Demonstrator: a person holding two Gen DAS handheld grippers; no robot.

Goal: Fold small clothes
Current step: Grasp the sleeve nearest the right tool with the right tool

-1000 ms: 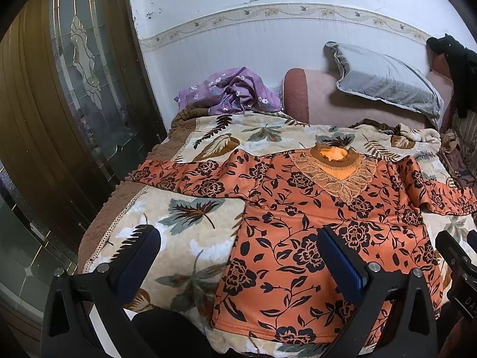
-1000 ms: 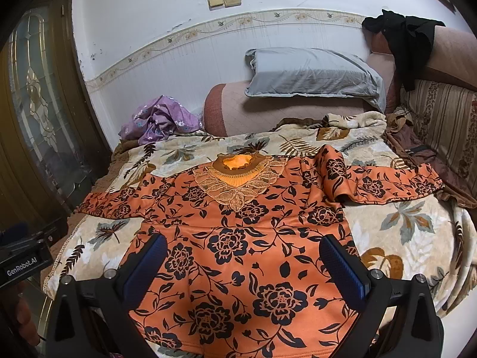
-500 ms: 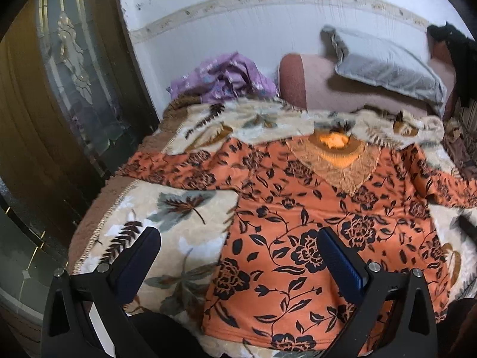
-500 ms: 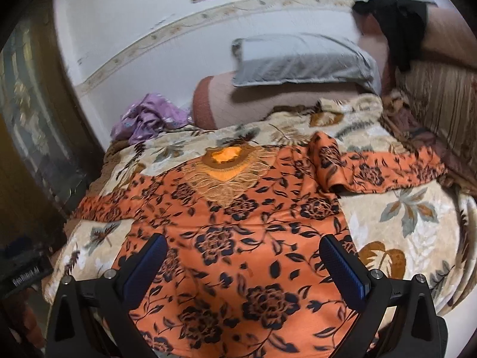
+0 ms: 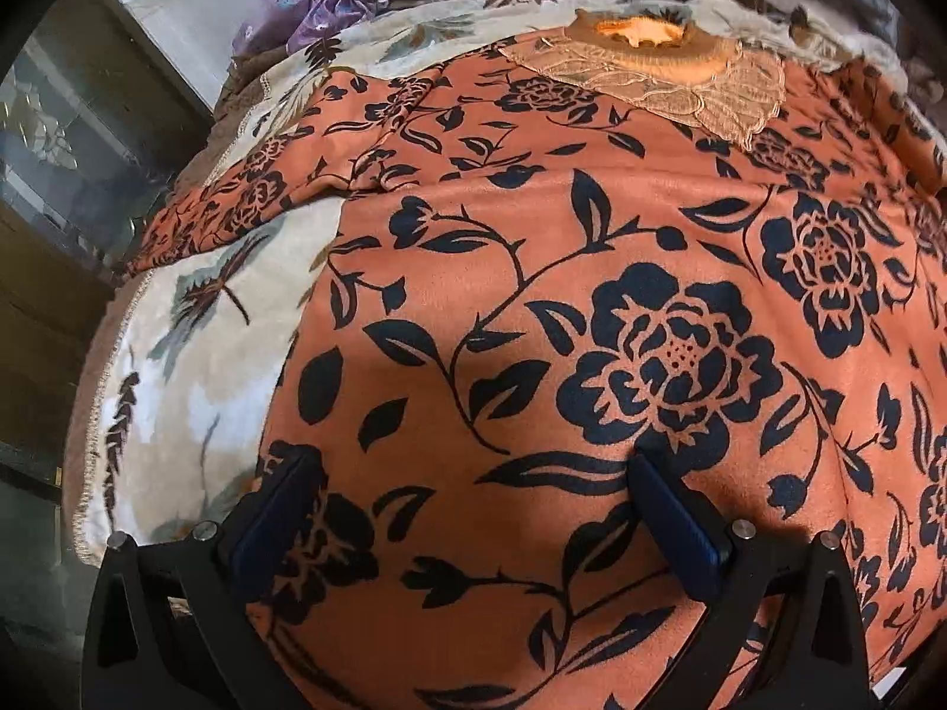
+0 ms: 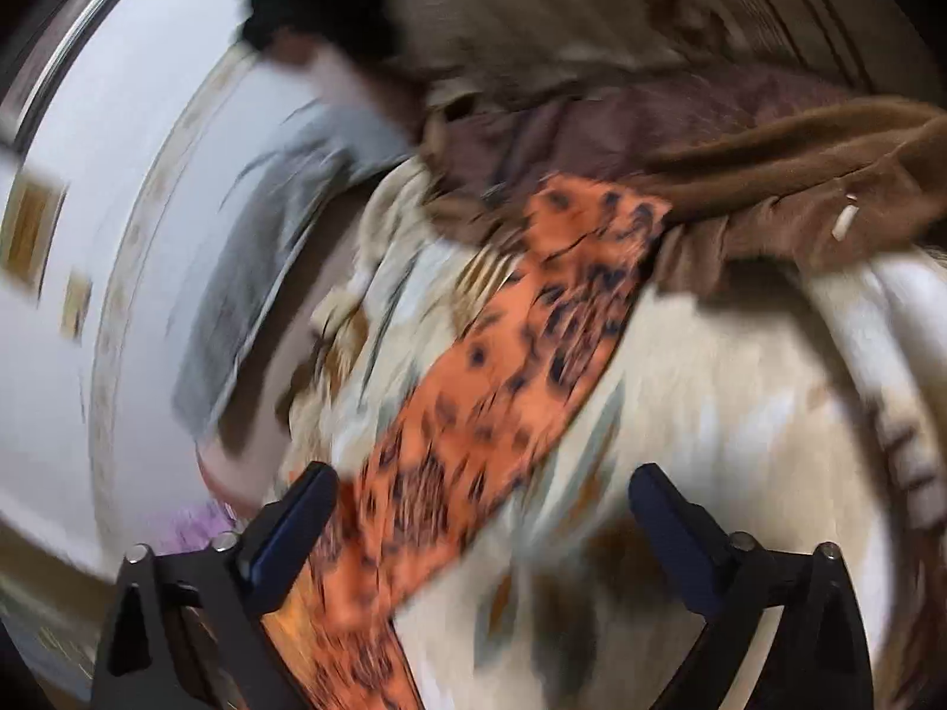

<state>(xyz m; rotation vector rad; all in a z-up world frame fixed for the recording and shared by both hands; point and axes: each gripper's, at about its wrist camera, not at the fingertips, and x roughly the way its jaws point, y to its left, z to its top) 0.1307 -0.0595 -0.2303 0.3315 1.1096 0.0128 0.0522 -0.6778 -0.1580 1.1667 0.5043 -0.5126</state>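
Blouse: I see the orange floral blouse (image 5: 592,307) spread flat on the leaf-print blanket (image 5: 195,355).
Left gripper (image 5: 473,473): jaws apart, low over its hem.
Right gripper (image 6: 482,488): jaws apart, just been narrowing, over the blouse sleeve (image 6: 503,378); view blurred.

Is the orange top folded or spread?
Spread. The top lies flat on the blanket, neckline showing, one sleeve stretched out sideways; no fold made.

Right wrist view blurred; orange blouse (image 5: 592,296) cut off below.
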